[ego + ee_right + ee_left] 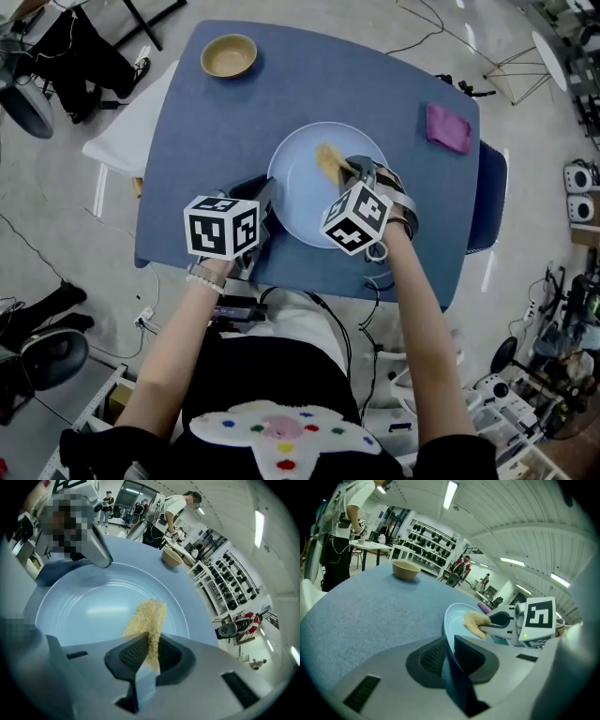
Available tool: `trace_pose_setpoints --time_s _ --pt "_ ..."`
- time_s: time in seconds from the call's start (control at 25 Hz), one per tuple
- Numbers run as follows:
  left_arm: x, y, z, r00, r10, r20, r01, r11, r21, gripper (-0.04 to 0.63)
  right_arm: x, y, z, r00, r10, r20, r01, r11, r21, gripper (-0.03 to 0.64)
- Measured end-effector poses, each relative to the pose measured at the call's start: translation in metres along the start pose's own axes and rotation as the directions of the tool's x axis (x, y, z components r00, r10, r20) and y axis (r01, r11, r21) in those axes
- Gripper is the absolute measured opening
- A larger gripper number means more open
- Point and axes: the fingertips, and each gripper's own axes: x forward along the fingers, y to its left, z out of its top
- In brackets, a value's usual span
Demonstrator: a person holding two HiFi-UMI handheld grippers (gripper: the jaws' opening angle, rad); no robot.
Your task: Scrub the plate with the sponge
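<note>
Plate point(300, 178) point(457, 616) point(84, 606), pale blue: rested on the blue table point(328, 75), toward its 6 o'clock edge as seen in the head view. Clamped at its 8 o'clock rim by the left tongs point(265, 202) point(450, 653), jaws drawn narrow with the rim caught between the two pads.

Sponge point(328, 161) point(474, 623) point(147, 616), tan and flattened: pinched by one end between the pads of the right tongs point(352, 169) point(149, 651), its free end laid on the plate's floor just toward 12 o'clock of centre. Right tongs reached in over the plate's 4 o'clock side, angled downward.

Tan bowl point(229, 55) point(406, 569) point(172, 557): stood at the table's 11 o'clock corner. Purple cloth point(448, 127) point(483, 606): lay near the 2 o'clock corner. Both well apart from the plate.
</note>
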Motion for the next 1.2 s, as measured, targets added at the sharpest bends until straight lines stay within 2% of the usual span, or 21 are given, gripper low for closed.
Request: trace_pose_setpoints --time_s 0.48,0.88,1.04,1.2 --pt "0.002 0.001 -0.001 1.0 -0.008 -0.012 0.008 1.0 0.015 0.048 -0.017 0.041 0.012 0.998 0.05 0.049 -0.045 0.994 -0.095 0.044" --pt "0.002 0.0 0.001 0.999 -0.015 -0.028 0.016 0.999 0.037 0.051 -0.034 0.062 -0.01 0.994 0.108 0.001 -0.108 0.989 -0.101 0.045" --pt "0.002 0.0 0.002 0.999 -0.018 -0.041 0.021 0.997 0.079 0.054 -0.039 0.06 -0.021 0.993 0.115 -0.016 -0.115 0.993 -0.028 0.046" --pt "-0.009 -0.003 0.005 0.999 -0.023 -0.033 0.028 0.989 0.145 0.058 -0.051 0.048 -0.028 0.998 0.05 0.024 -0.053 0.985 0.166 0.048"
